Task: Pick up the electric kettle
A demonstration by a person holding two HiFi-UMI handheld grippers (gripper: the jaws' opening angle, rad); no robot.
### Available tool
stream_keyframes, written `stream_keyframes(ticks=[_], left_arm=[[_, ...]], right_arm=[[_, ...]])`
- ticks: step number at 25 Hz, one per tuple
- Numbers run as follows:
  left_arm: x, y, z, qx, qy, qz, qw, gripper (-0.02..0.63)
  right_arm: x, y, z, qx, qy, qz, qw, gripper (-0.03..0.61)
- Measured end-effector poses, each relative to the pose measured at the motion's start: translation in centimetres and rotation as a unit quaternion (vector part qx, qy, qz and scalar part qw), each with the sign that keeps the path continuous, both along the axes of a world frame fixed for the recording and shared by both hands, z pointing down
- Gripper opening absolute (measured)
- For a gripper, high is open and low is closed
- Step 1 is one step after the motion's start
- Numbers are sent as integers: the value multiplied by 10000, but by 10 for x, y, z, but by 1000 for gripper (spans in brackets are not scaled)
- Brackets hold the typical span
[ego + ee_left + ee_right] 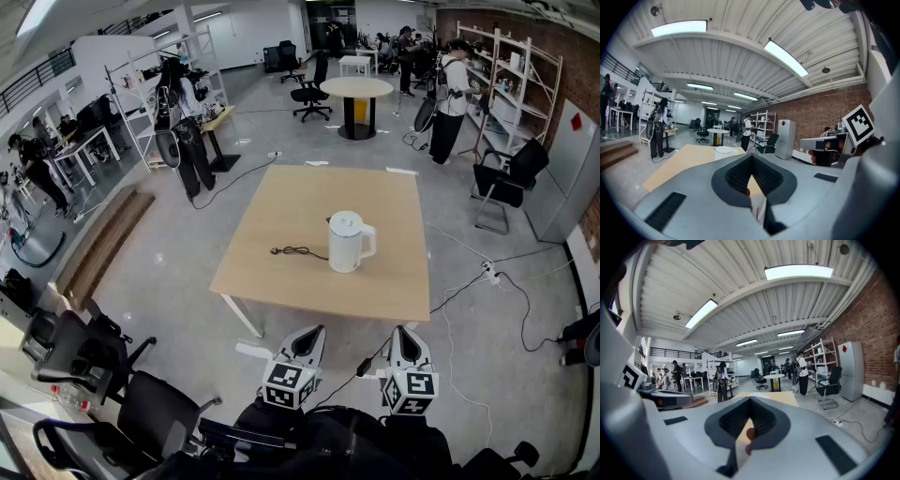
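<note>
The white electric kettle [349,242] stands upright near the middle of the light wooden table [281,272], handle to the right. Its black cord [298,251] lies loose on the table to its left. Both grippers hover low in front of the table's near edge, well short of the kettle. My left gripper [314,334] is shut with nothing in it, and so is my right gripper [405,336]. In the left gripper view the kettle's lid [723,150] peeks over the closed left gripper [751,158]. The right gripper view shows the right gripper [750,403] closed, with the table beyond and the kettle hidden.
Black office chairs [94,361] crowd the floor at my lower left. Cables and a power strip [487,272] lie on the floor right of the table. Further off stand a round table [356,89], a black chair [506,183] and a person [450,94] by shelves.
</note>
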State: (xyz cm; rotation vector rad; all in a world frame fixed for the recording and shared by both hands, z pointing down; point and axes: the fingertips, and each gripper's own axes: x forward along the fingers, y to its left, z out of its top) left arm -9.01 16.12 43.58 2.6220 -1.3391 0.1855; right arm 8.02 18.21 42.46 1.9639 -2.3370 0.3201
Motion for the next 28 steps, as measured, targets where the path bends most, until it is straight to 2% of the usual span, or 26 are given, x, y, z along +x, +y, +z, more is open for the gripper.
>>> stream_keyframes(ticks=[12,17,22,28], left_arm=[[2,-3,1,-21,-46,1,10000,0],[1,0,7,-103,-57,-113,9999,0],[9,-3,-4,84,-105,-151,9998,0],[25,3,17,-196,-176,-179,9995,0]], right_arm=[[-1,-4,1,-11,18,-59,10000,3],[-5,0,4,5,51,-271,9996,3],[-3,-7,6,-9,69,-319,9995,3],[5,-2,28,-285,70,-507,9983,3]])
